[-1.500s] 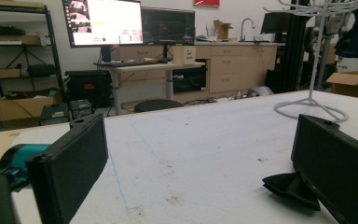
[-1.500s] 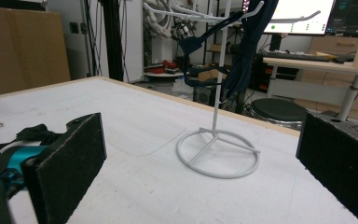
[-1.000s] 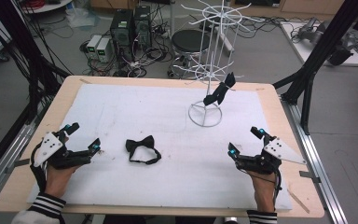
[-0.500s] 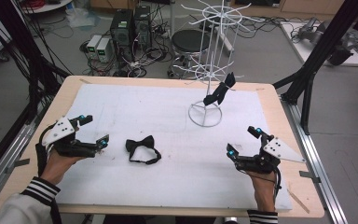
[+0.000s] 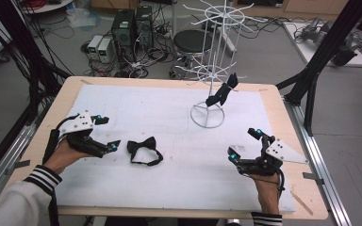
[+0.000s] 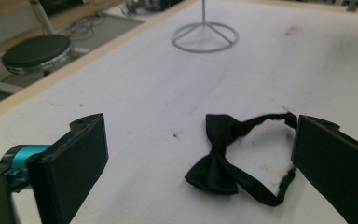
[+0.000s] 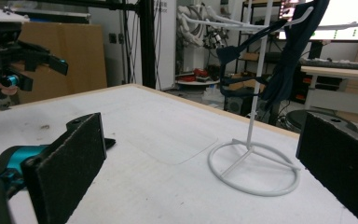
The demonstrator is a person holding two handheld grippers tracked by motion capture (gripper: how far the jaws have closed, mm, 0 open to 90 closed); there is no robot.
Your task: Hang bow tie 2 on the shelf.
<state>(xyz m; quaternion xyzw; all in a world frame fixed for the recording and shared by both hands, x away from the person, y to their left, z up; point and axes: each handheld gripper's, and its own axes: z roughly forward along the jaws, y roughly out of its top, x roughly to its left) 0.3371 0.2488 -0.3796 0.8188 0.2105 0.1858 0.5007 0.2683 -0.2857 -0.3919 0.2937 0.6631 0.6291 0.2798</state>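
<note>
- The left claw (image 5: 104, 133), jaws apart, sits just left of the black bow tie (image 5: 142, 150).
- The bow tie lies flat on the white bench (image 5: 169, 188) mat.
- The wire rack (image 5: 210, 70) stands farther back.
- The right claw (image 5: 245, 143) rests with jaws apart.

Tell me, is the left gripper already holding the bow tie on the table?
No, the bow tie lies flat on the white mat, untouched, ahead of the open left gripper.

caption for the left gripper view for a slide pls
Open left gripper approaching a black bow tie lying flat on the white table mat, with the wire rack's ring base beyond.
</note>
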